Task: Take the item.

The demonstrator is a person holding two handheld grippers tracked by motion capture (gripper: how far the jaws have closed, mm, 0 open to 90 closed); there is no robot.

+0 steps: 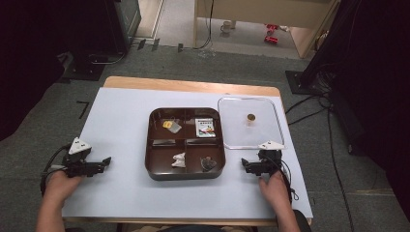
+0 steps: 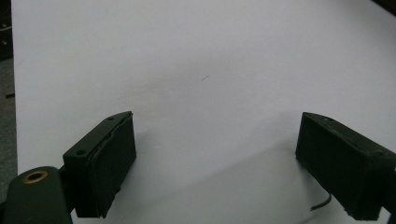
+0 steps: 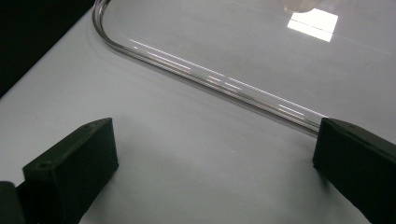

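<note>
Both tools rest on the white bench [image 1: 121, 121] with nothing between their jaws: the left tool [image 1: 102, 162] stands wide open over the bare sheet, and the right tool [image 1: 245, 165] is also open. Each one lies at its own side of the brown tray [image 1: 151, 145], probably so that the hands can start from a calm, even position. The clear lid [image 1: 232, 137] lies flat beside the tray on its right, I think because it belongs to the tray and must go onto it. This lid is just ahead of the right tool; in the right gripper view its curved rim [image 3: 210, 79] passes near the jaws without touching them. The tray keeps small packets in its four compartments.
</note>
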